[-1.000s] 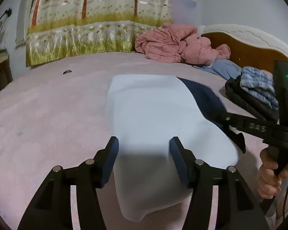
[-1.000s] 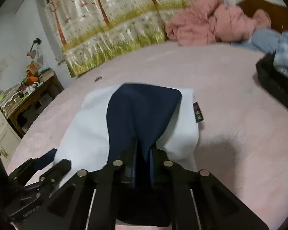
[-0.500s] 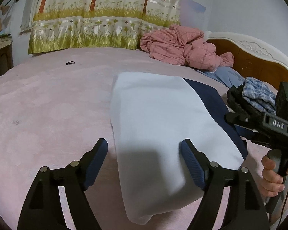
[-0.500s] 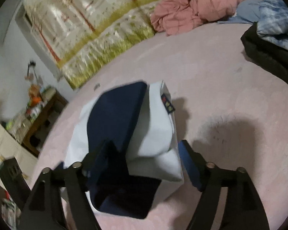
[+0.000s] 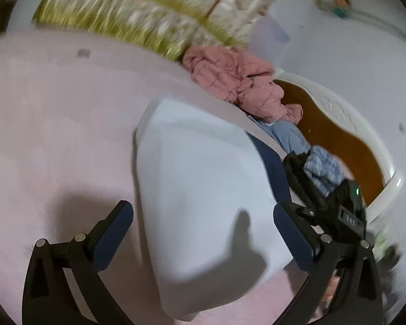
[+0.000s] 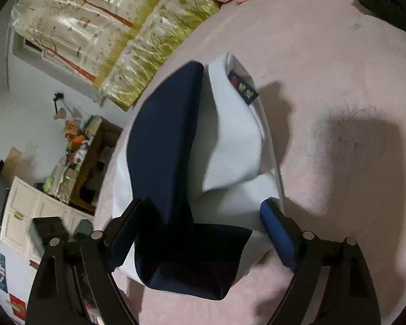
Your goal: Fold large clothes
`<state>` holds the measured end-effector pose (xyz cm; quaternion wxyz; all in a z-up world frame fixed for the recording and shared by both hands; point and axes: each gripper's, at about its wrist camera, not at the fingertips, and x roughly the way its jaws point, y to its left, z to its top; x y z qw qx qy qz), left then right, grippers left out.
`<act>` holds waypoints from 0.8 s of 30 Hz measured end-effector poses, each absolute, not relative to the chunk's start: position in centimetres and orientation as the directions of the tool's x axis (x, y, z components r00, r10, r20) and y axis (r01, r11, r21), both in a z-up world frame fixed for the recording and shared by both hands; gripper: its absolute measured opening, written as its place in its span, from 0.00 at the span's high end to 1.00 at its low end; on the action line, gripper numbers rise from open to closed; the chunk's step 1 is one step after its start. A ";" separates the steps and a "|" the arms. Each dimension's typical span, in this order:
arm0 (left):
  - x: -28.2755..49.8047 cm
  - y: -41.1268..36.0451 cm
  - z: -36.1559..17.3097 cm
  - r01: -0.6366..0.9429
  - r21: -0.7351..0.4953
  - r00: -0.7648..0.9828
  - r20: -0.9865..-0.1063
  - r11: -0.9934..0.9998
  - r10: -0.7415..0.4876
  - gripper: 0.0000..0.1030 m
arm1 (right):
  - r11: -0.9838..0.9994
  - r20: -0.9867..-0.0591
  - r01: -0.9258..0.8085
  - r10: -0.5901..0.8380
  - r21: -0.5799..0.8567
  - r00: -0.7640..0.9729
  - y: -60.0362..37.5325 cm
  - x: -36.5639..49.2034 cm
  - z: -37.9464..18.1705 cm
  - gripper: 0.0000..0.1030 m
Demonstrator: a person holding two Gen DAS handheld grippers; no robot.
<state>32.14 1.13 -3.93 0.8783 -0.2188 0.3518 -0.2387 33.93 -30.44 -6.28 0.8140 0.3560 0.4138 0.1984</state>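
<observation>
Folded white-and-navy garment (image 5: 203,178) lying mid-bed (image 5: 54,135), laid flat to hold its fold. Both tongs, left (image 5: 203,233) and right (image 6: 200,230), opening wide above its near end, gripping nothing.

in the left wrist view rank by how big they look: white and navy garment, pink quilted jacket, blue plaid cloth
1. white and navy garment, far the largest, but nearest the camera
2. pink quilted jacket
3. blue plaid cloth, smallest, partly hidden
</observation>
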 end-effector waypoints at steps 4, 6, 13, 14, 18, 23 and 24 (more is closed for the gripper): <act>34.5 2.5 -6.8 0.166 -0.709 0.530 -0.522 0.686 -0.668 0.00 | 0.643 -0.521 -0.031 0.646 0.765 0.558 -29.7 34.7 -7.7 0.14; 35.3 2.8 -7.9 0.154 -0.758 0.484 -0.501 0.633 -0.718 0.00 | 0.635 -0.501 -0.058 0.660 0.771 0.560 -29.3 34.9 -7.8 0.16; 35.1 0.0 -7.7 0.228 -0.700 0.456 -0.538 0.677 -0.709 0.00 | 0.615 -0.459 -0.125 0.694 0.778 0.555 -27.8 36.6 -8.2 0.17; 35.0 -0.1 -7.7 0.225 -0.700 0.459 -0.538 0.678 -0.707 0.00 | 0.633 -0.469 -0.134 0.684 0.763 0.558 -27.5 36.5 -8.0 0.17; 34.9 0.4 -8.0 0.204 -0.731 0.454 -0.518 0.651 -0.725 0.00 | 0.750 -0.547 -0.215 0.618 0.626 0.565 -25.3 35.2 -6.0 0.19; 34.2 0.4 -8.0 0.201 -0.693 0.479 -0.547 0.692 -0.687 0.15 | 0.728 -0.542 -0.196 0.637 0.658 0.547 -25.8 35.5 -6.8 0.21; 34.0 0.2 -7.9 0.203 -0.681 0.491 -0.551 0.704 -0.675 0.17 | 0.710 -0.535 -0.177 0.648 0.681 0.542 -26.0 36.1 -7.1 0.21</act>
